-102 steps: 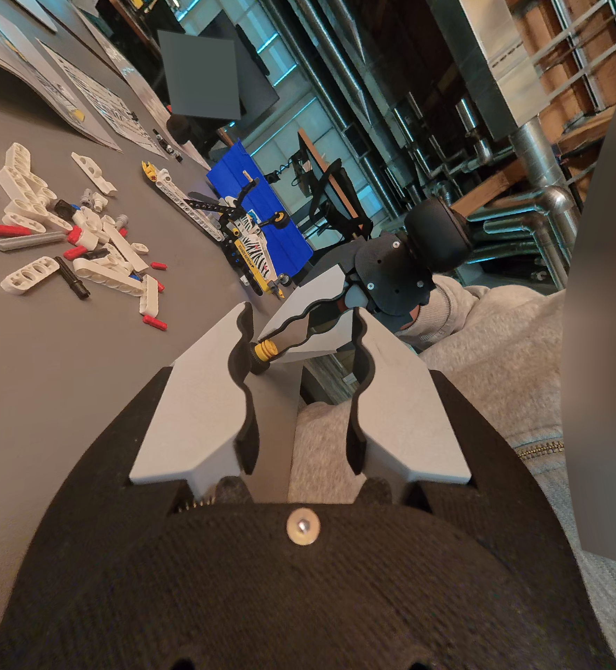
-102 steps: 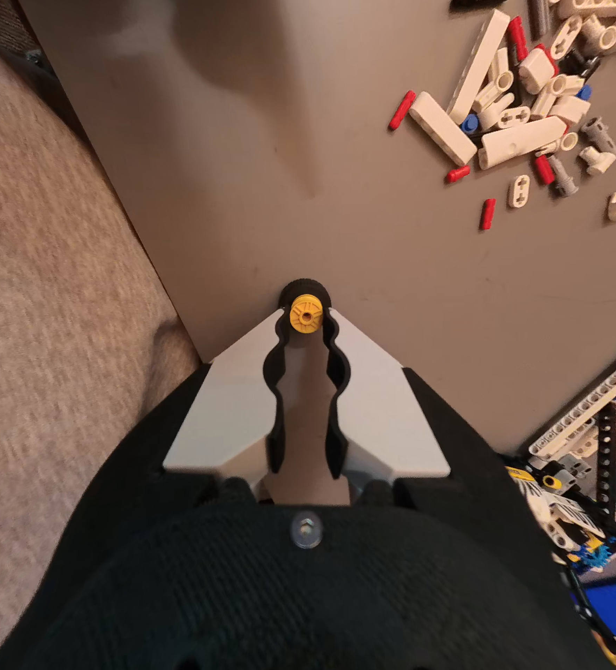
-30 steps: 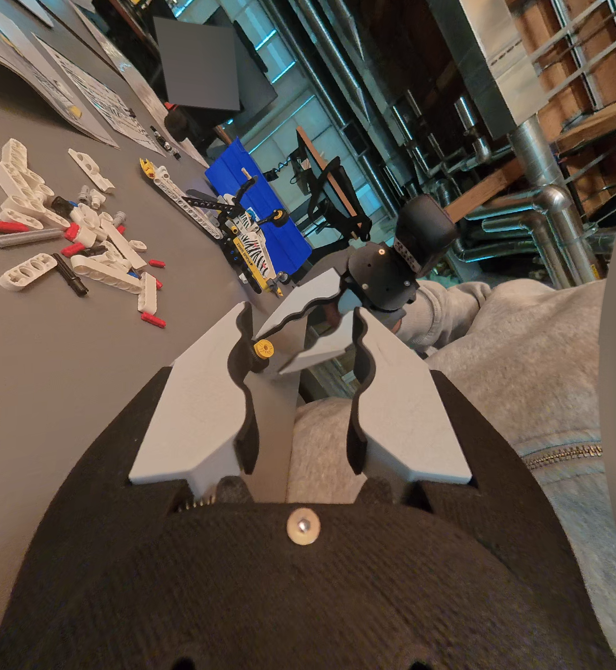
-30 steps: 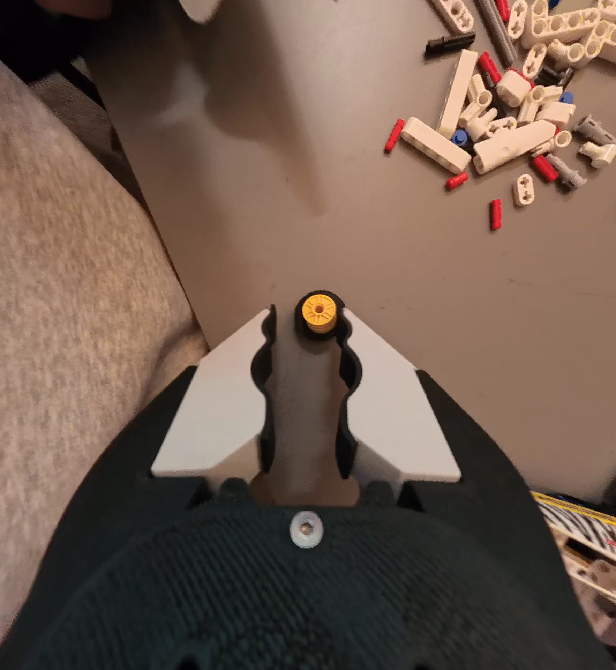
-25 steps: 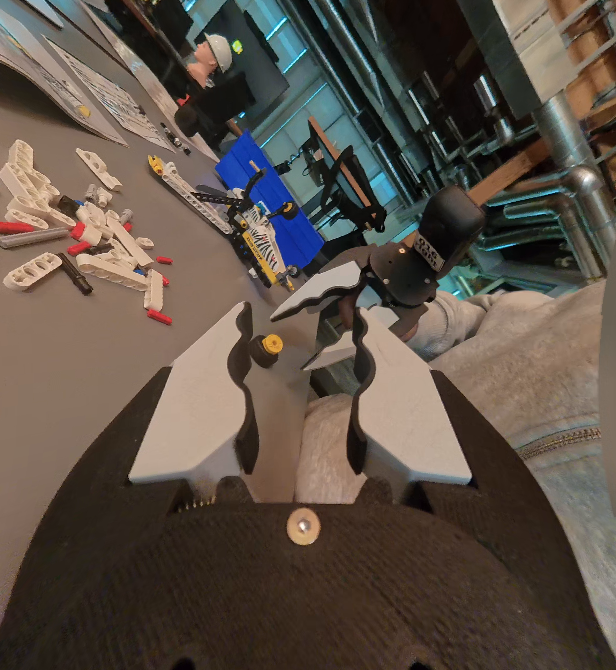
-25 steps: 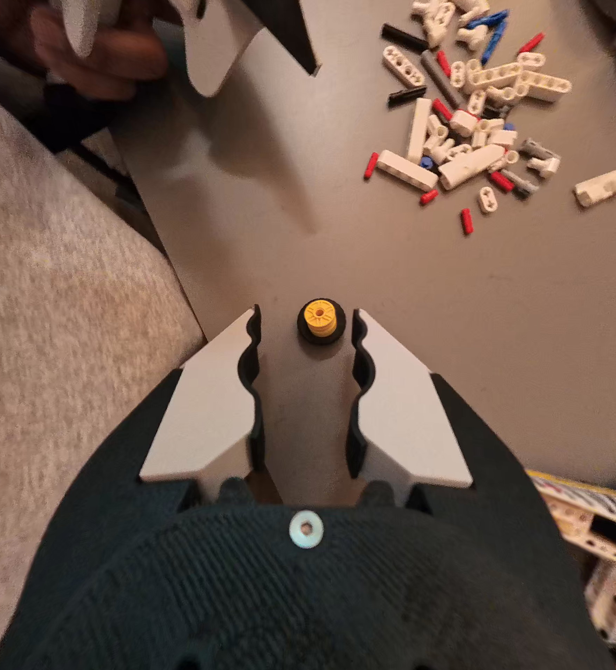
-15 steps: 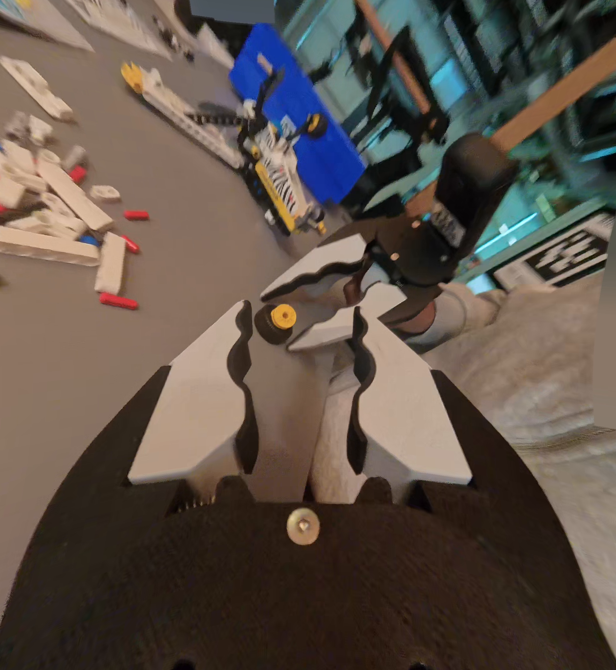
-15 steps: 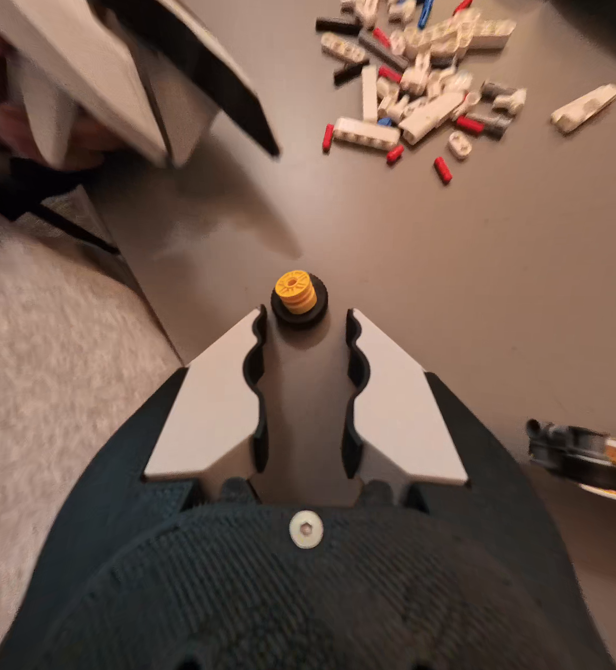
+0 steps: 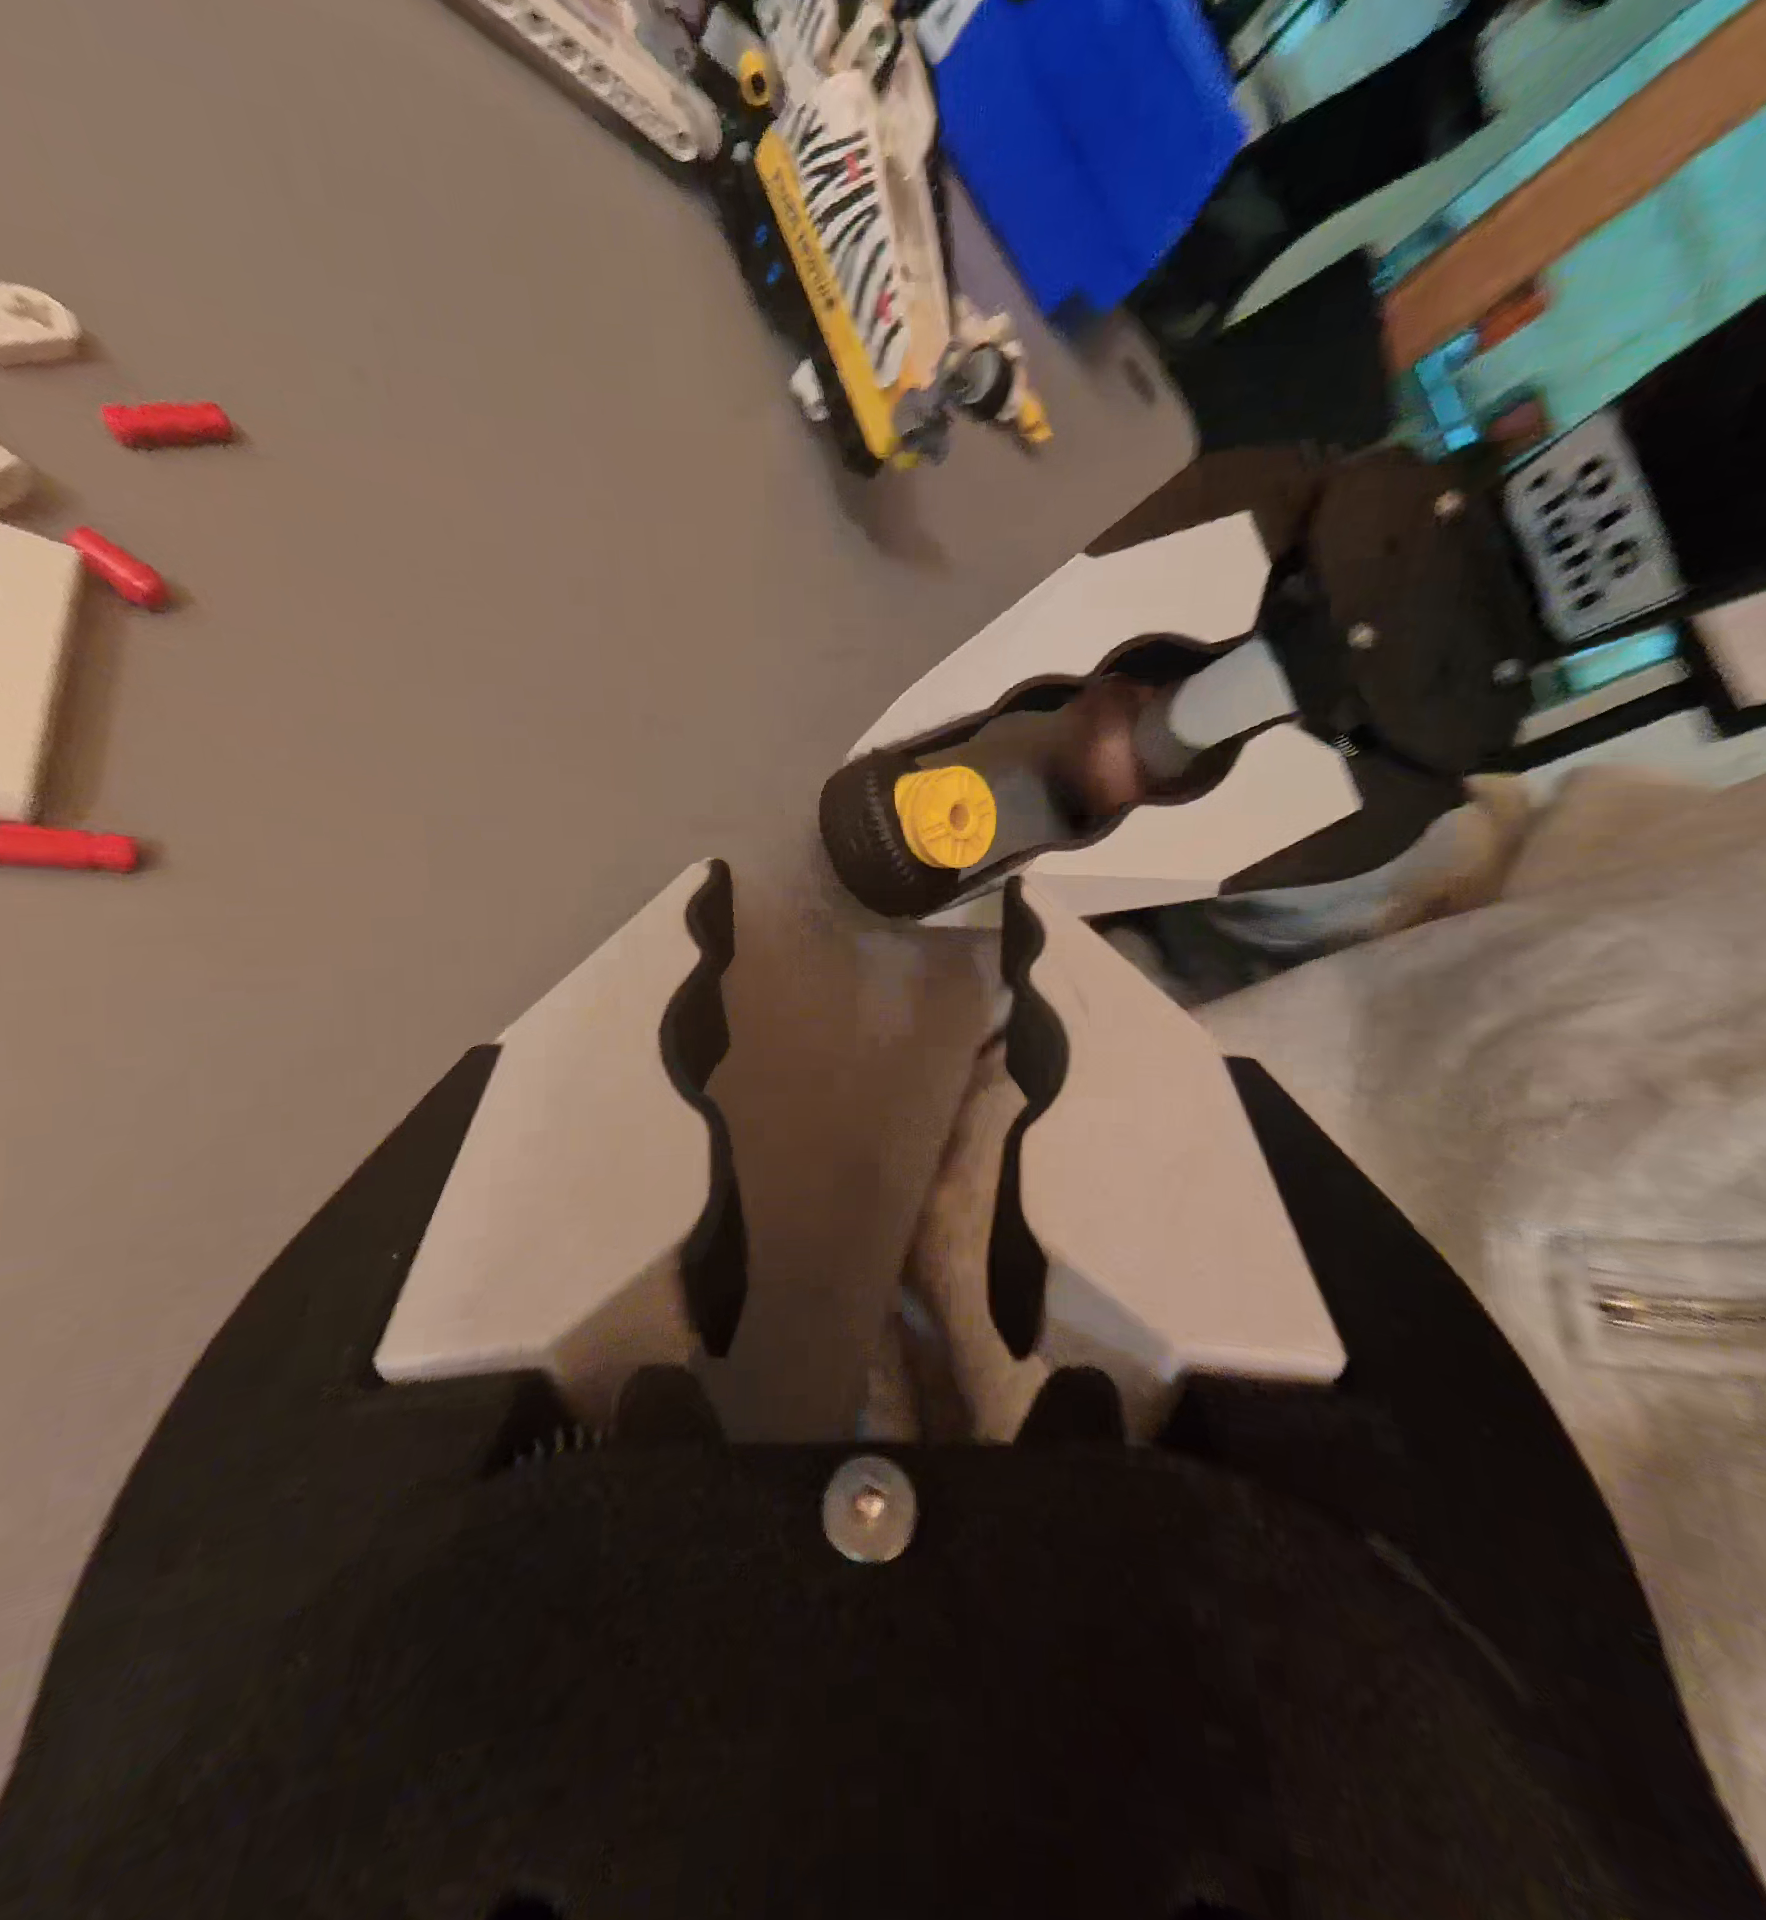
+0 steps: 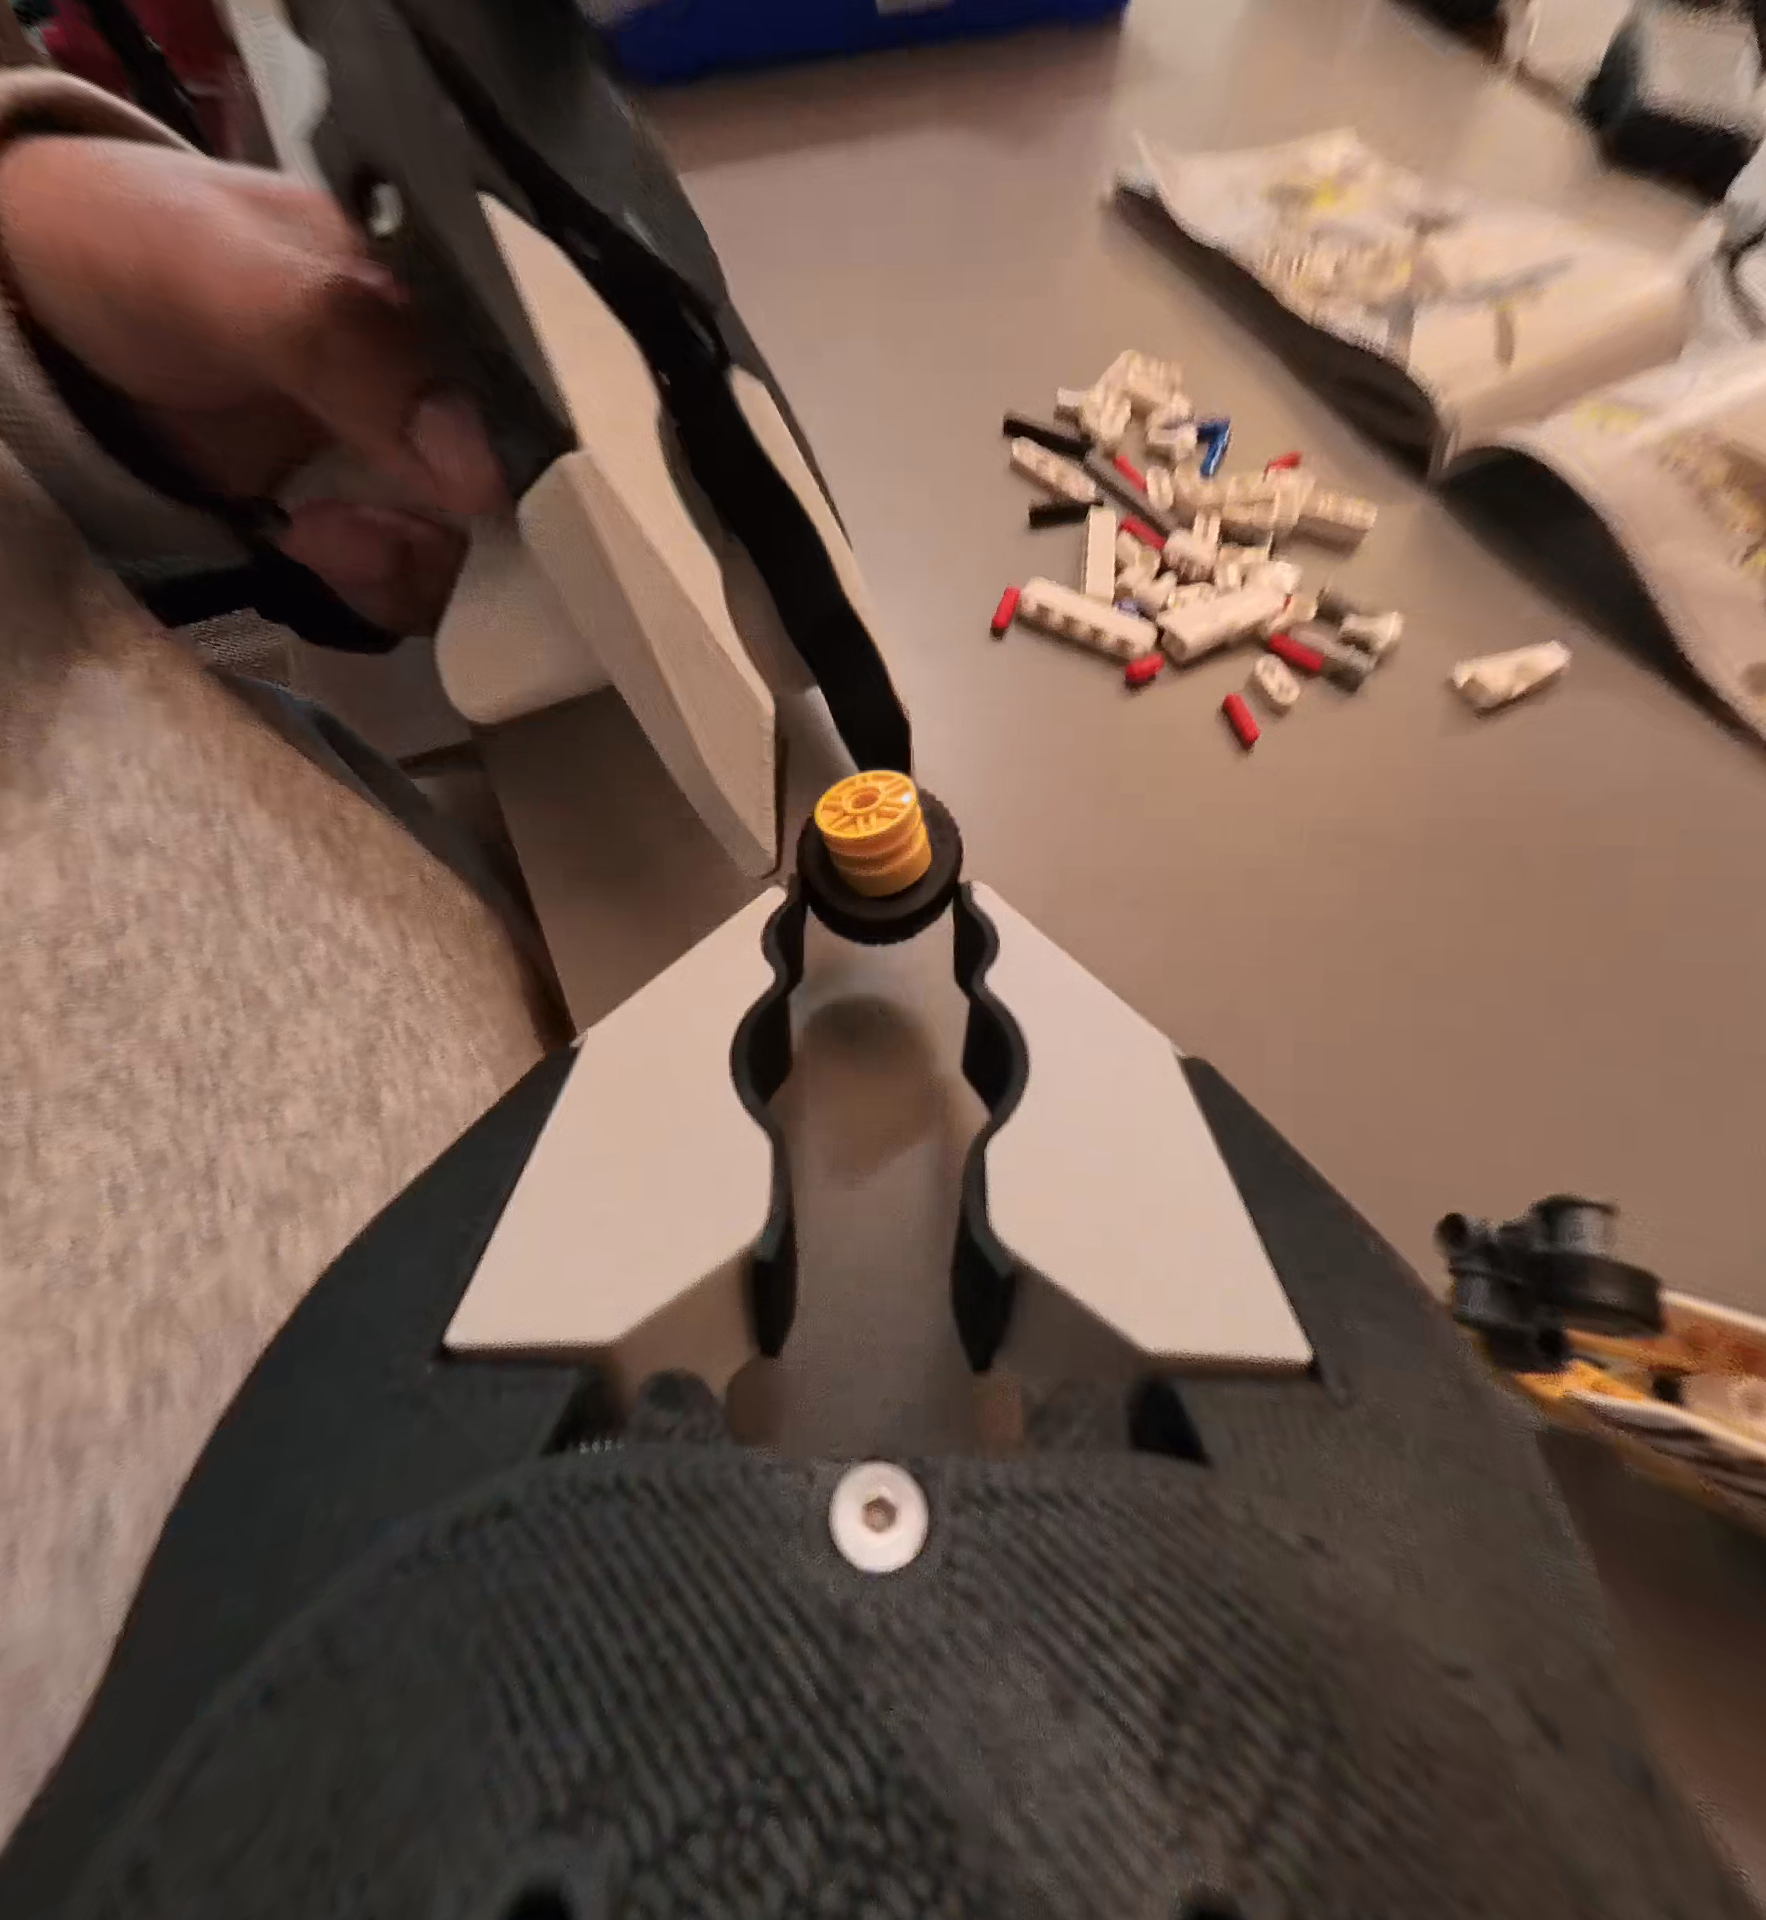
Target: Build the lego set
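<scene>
A small wheel, a black tyre (image 10: 877, 902) with a yellow hub (image 10: 871, 831), is pinched by the tyre between the fingertips of my right gripper (image 10: 874, 906), just above the grey table (image 10: 1326, 987). In the left wrist view the wheel (image 9: 936, 821) sits in the right gripper's tips just beyond my left gripper (image 9: 863, 891), which is open and empty. The left gripper's fingers (image 10: 650, 634) reach in from the upper left, with their tips close to the hub. The part-built model with yellow and zebra-striped panels (image 9: 853, 249) lies farther back on the table.
A pile of loose white, red, black and blue pieces (image 10: 1191, 561) lies mid-table, with open instruction booklets (image 10: 1502, 301) behind. Red pins (image 9: 37, 844) and a white brick (image 9: 1, 670) lie to the left. A blue bin (image 9: 1076, 135) stands past the model. The table edge and the person's beige sweater (image 10: 131, 1039) are close by. Left and right tips are no more than a few centimetres apart.
My right gripper opened and left the wheel standing on the table, then shut on its tyre and raised it. My left gripper swung in towards the wheel, still open.
</scene>
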`<move>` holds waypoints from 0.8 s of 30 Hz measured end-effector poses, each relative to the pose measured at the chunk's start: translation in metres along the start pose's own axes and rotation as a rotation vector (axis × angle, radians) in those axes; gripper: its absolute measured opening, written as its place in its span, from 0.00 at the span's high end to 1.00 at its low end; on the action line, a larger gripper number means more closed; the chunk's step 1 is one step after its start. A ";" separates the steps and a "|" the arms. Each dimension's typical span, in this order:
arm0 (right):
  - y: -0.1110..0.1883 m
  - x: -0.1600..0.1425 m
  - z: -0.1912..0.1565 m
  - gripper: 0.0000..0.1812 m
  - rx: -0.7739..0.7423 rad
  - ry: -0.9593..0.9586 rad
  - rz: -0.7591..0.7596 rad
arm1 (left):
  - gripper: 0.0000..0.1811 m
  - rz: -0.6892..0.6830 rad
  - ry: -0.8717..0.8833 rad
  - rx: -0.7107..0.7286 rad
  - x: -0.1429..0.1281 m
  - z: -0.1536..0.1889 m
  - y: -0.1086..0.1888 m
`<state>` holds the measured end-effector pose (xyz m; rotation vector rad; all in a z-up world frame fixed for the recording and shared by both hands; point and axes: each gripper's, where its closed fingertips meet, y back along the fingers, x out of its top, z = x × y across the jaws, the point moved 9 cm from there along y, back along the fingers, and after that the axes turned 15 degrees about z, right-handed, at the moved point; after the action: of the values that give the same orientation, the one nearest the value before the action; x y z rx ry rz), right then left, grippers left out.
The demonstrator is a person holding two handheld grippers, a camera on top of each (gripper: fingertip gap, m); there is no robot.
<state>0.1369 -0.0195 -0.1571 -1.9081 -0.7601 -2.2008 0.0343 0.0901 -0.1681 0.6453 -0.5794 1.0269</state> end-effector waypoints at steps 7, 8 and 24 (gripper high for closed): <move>0.011 0.008 -0.014 0.84 0.076 0.288 0.122 | 0.74 0.023 0.221 -0.310 -0.002 0.016 -0.011; 0.013 0.008 -0.016 0.84 0.067 0.319 0.137 | 0.77 0.030 0.224 -0.310 -0.002 0.016 -0.012; 0.028 0.007 -0.014 0.88 0.032 0.272 0.195 | 0.84 0.063 0.146 -0.303 0.000 0.019 -0.007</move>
<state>0.1346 -0.0483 -0.1430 -1.5489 -0.5371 -2.2456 0.0377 0.0735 -0.1564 0.2848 -0.6142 1.0099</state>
